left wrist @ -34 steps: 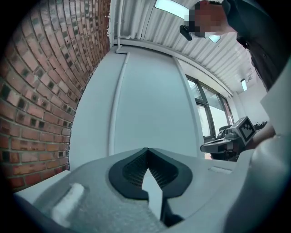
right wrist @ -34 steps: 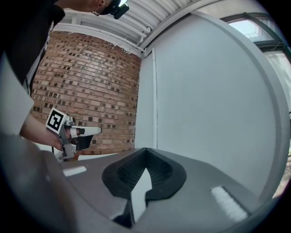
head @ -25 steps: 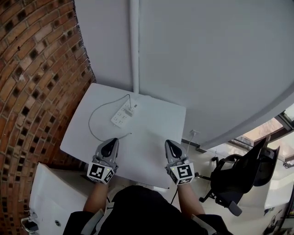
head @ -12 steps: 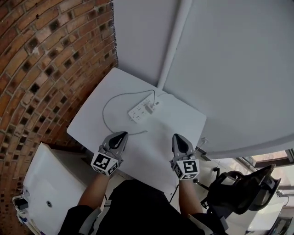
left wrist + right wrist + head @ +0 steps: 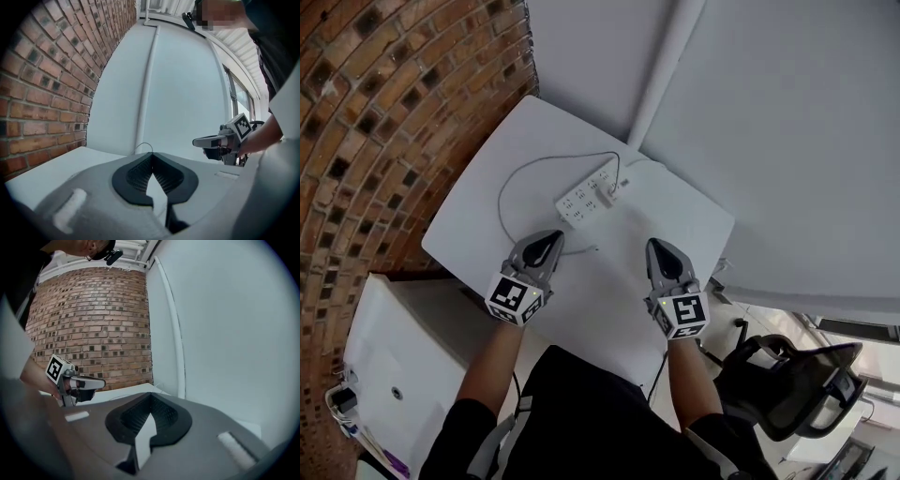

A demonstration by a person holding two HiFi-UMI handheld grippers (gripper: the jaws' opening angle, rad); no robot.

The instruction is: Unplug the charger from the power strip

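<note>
White bench (image 5: 609, 300) in a corner: brick wall (image 5: 384, 122) to the left, plain white wall with a vertical pipe (image 5: 667, 66) behind.

- Power strip (image 5: 581, 199) lies slantwise toward the far side of the bench, near the pipe.
- Charger (image 5: 613, 187) sits at the strip's far right end and looks fully seated. It is small in the head view, so its shape is hard to read.
- Thin cable (image 5: 502, 192) loops out to the left and curls back. Its loose end lies on the bench just beside the left gripper's tip.
- Left gripper (image 5: 553, 236): jaws closed tip to tip with nothing between them, on the near side of the strip.
- Right gripper (image 5: 661, 246): jaws likewise closed and empty, level with the left and well apart from it.

Step in hand, as I judge it: the approach. Neither gripper touches the strip or the charger.

Next move likely calls for opening the jaws. One gripper would pin the light strip to the bench so it does not lift. The other would close on the charger body, not the cable, and pull straight out of the socket.
</note>
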